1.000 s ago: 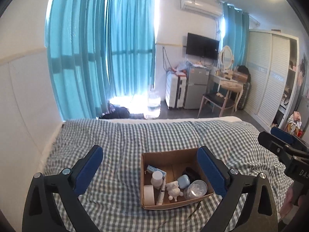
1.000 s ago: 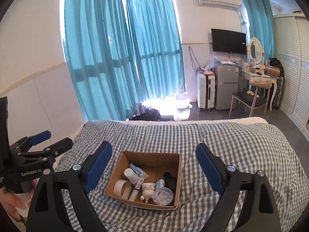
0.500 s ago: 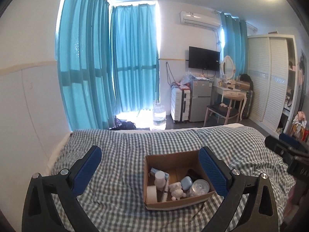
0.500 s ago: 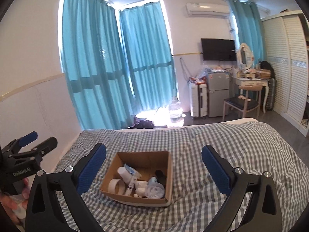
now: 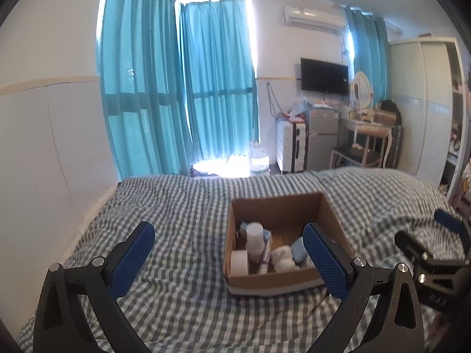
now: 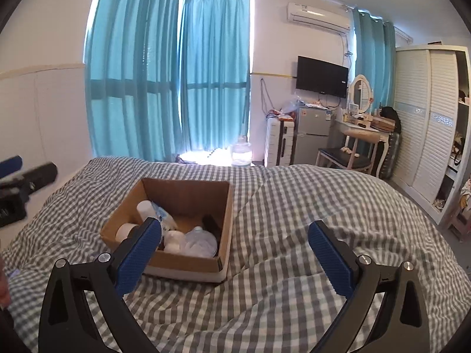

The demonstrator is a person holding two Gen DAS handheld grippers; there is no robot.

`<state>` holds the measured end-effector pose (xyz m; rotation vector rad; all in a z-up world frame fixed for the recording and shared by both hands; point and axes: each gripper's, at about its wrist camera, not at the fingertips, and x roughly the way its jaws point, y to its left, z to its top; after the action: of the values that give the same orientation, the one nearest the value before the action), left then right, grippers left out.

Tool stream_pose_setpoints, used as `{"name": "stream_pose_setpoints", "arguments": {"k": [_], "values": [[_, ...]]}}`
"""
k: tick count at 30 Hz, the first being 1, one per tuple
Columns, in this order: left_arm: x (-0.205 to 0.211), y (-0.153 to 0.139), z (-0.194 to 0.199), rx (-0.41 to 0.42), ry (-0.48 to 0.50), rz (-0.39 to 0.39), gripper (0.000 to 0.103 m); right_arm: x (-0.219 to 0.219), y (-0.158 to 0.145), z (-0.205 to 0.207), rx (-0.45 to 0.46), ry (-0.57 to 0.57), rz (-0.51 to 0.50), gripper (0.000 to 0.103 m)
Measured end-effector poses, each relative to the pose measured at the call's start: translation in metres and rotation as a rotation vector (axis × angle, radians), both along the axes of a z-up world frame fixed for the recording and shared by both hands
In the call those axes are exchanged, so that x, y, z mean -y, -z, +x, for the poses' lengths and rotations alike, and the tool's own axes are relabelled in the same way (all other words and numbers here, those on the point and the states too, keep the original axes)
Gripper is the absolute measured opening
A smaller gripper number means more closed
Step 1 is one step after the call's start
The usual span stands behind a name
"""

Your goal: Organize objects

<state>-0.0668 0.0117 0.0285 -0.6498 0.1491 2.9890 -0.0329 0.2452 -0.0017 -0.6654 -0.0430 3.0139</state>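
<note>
An open cardboard box (image 5: 279,206) (image 6: 188,189) sits on the checked bed cover. It holds a white bottle (image 5: 254,236), a tape roll (image 5: 239,262), a white figurine (image 5: 283,258), a light blue item (image 5: 298,249), a clear round lid (image 6: 201,244) and a black item (image 6: 211,224). My left gripper (image 5: 228,257) is open and empty, just in front of the box. My right gripper (image 6: 235,253) is open and empty, in front of the box and to its right. Each gripper shows at the edge of the other's view.
The grey-and-white checked bed (image 6: 294,206) fills the foreground, with a white wall (image 5: 44,153) on the left. Beyond are teal curtains (image 5: 206,88), a suitcase and small fridge (image 6: 312,138), a dressing table with chair (image 6: 353,147) and a white wardrobe (image 6: 426,135).
Both grippers have moved forward, closer to the box, which now looks larger. The left camera has turned left, the right camera right. Both stay open and empty.
</note>
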Motion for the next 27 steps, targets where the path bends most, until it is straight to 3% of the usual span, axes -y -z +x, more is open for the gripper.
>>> {"name": "stream_pose_setpoints", "arguments": {"k": [7, 27], "values": [[0.0, 0.02, 0.003, 0.027, 0.0, -0.005, 0.103, 0.003, 0.005, 0.0, -0.017, -0.002, 0.014, 0.1], [0.007, 0.02, 0.006, 0.055, -0.022, 0.034, 0.103, 0.001, 0.004, 0.003, -0.013, -0.009, -0.009, 0.1]]}}
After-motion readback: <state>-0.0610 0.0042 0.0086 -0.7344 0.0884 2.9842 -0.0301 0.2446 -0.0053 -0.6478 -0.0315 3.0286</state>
